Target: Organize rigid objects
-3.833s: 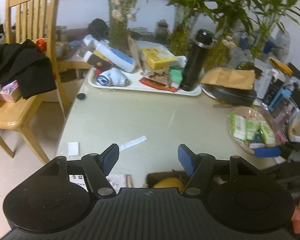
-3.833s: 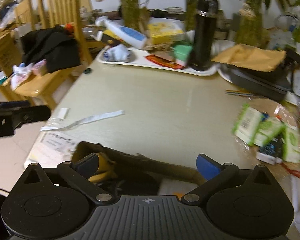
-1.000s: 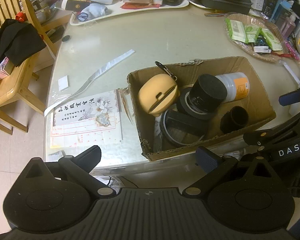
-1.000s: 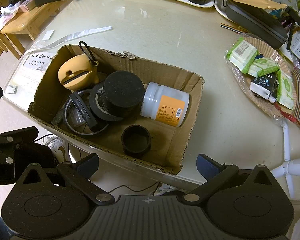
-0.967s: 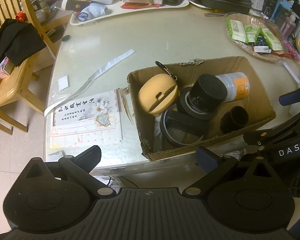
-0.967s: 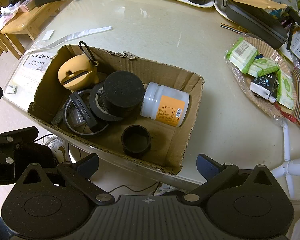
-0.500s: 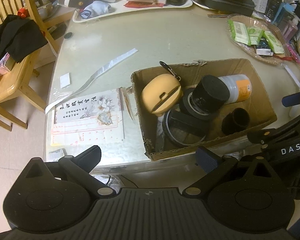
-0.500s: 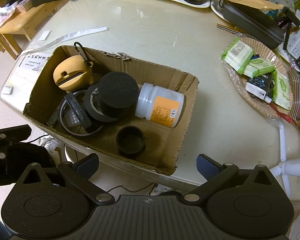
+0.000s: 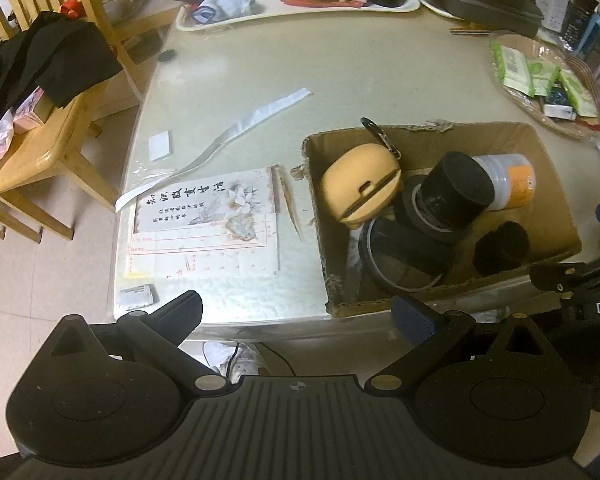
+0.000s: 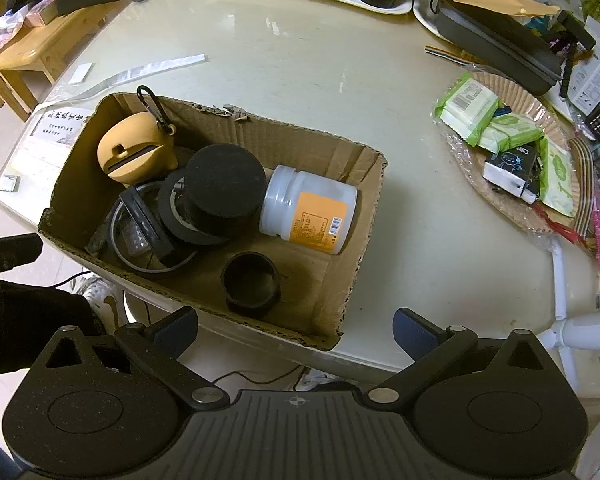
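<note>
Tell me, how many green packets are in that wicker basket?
4 show. In the right wrist view: a large one at the basket's far left, one beside it, two toward its right. More may lie beneath.

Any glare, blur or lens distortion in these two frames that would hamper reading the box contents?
Left wrist view: strong fisheye bending at the table edge, mild softness, cardboard box contents readable. Right wrist view: sharper, small ceiling-light glints on the tabletop, label on the white jar visible but too small to read.

box (image 10: 352,280): rough brown cardboard, torn edges | jar (image 10: 308,210): translucent plastic, orange paper label | table (image 10: 300,60): smooth, glossy | chair (image 9: 40,152): wood
</note>
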